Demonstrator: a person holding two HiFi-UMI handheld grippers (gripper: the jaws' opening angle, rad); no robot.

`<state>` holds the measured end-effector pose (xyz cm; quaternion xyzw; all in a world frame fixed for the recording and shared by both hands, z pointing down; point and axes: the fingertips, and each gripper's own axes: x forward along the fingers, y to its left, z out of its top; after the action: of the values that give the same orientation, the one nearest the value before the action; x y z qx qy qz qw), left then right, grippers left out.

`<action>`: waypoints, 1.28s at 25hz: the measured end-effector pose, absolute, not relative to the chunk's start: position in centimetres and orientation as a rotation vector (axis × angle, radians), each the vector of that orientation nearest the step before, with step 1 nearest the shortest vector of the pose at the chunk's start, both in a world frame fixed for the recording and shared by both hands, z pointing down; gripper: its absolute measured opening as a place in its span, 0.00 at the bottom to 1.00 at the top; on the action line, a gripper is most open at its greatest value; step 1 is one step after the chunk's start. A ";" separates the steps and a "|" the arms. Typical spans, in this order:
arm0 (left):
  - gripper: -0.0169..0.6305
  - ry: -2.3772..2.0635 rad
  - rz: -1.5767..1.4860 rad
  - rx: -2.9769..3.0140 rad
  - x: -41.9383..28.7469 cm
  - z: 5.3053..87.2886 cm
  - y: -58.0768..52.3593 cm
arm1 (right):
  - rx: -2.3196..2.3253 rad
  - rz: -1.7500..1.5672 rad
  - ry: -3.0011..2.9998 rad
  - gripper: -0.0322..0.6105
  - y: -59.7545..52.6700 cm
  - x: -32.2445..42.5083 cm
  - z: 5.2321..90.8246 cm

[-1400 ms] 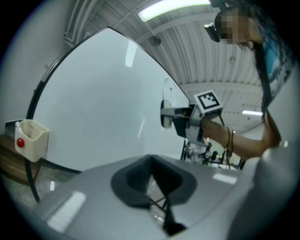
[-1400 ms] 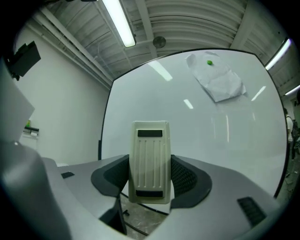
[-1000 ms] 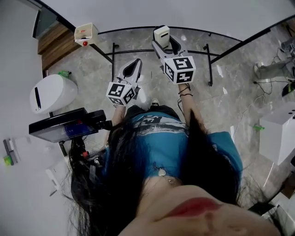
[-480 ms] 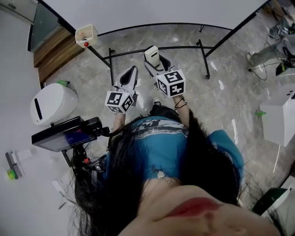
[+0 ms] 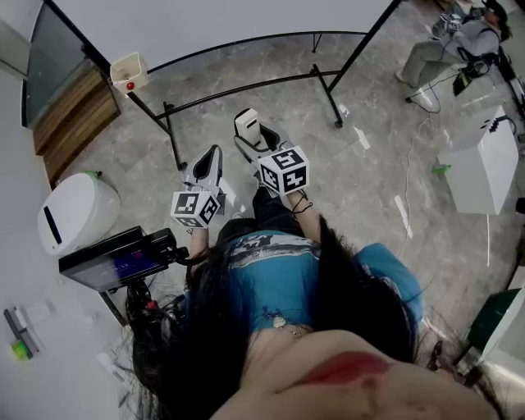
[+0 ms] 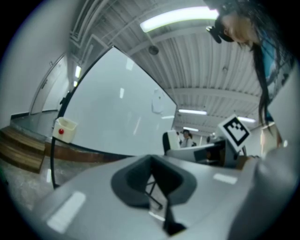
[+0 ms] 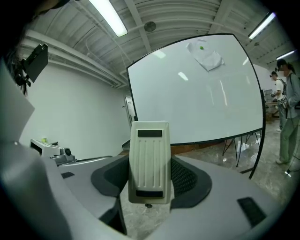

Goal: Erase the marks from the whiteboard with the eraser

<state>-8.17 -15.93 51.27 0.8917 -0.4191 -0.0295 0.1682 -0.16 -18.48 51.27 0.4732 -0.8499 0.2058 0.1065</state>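
The whiteboard (image 5: 230, 20) stands on a black frame ahead of me, and its white face (image 7: 197, 93) shows no marks that I can make out. A pale paper piece (image 7: 206, 57) is pinned near its top. My right gripper (image 5: 249, 138) is shut on the cream, ribbed eraser (image 7: 149, 159), which stands upright between the jaws, well short of the board. My left gripper (image 5: 210, 157) hangs beside it, lower and to the left, its jaws together with nothing between them. Both are held over the stone floor in front of the person's body.
A small cream box with a red button (image 5: 130, 72) hangs at the board's left edge. The stand's black legs (image 5: 328, 90) reach across the floor. A white rounded unit (image 5: 74, 213) and a dark screen (image 5: 115, 258) sit at left. A white cabinet (image 5: 484, 164) and another person (image 5: 459, 37) are at right.
Both grippers have drawn back from the whiteboard toward the person's body, and the head view has swung so that the board sits farther off. The eraser stays in the right gripper.
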 end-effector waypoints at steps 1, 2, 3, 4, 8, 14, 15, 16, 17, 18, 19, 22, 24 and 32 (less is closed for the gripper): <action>0.03 -1.184 -0.084 2.534 -8.0 51.3 -15.8 | 1.397 0.619 -2.495 0.45 -18.1 0.0 51.4; 0.03 -1.178 -0.086 2.533 -7.9 51.3 -15.7 | 1.398 0.628 -2.487 0.45 -17.9 0.2 51.5; 0.03 -1.173 -0.089 2.534 -7.6 51.2 -15.7 | 1.397 0.631 -2.481 0.45 -17.8 0.4 51.6; 0.03 -1.170 -0.093 2.535 -7.4 51.1 -15.9 | 1.395 0.630 -2.477 0.45 -17.8 0.6 51.5; 0.03 -1.184 -0.118 2.545 -7.0 50.2 -16.7 | 1.381 0.612 -2.482 0.45 -18.5 1.1 51.2; 0.03 -1.257 -0.147 2.519 -8.5 50.0 -17.5 | 1.316 0.598 -2.504 0.45 -19.0 -0.3 51.5; 0.03 -1.268 -0.150 2.506 -8.7 50.1 -17.4 | 1.298 0.601 -2.500 0.45 -18.8 -0.6 51.7; 0.03 -1.276 -0.152 2.492 -9.0 50.2 -17.3 | 1.282 0.607 -2.496 0.45 -18.6 -0.9 51.9; 0.03 -1.281 -0.156 2.481 -9.1 50.3 -17.2 | 1.270 0.614 -2.491 0.45 -18.4 -1.1 52.1; 0.03 -1.283 -0.161 2.473 -9.2 50.3 -17.2 | 1.261 0.620 -2.489 0.45 -18.3 -1.3 52.2; 0.03 -1.282 -0.169 2.469 -9.3 50.4 -17.2 | 1.256 0.625 -2.486 0.45 -18.2 -1.4 52.3; 0.03 -1.278 -0.188 2.459 -8.2 50.2 -16.3 | 1.246 0.632 -2.484 0.45 -17.2 -0.5 52.1; 0.03 -1.285 -0.193 2.467 -6.1 49.4 -13.7 | 1.240 0.621 -2.495 0.45 -14.8 1.5 51.3; 0.03 -1.370 -0.230 2.490 0.7 48.0 1.5 | 1.189 0.532 -2.545 0.45 0.0 8.3 50.2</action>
<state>0.74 1.46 48.04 0.8641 -0.4754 -0.0797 0.1447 8.25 -0.01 50.22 0.4118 -0.8813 0.1841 0.1409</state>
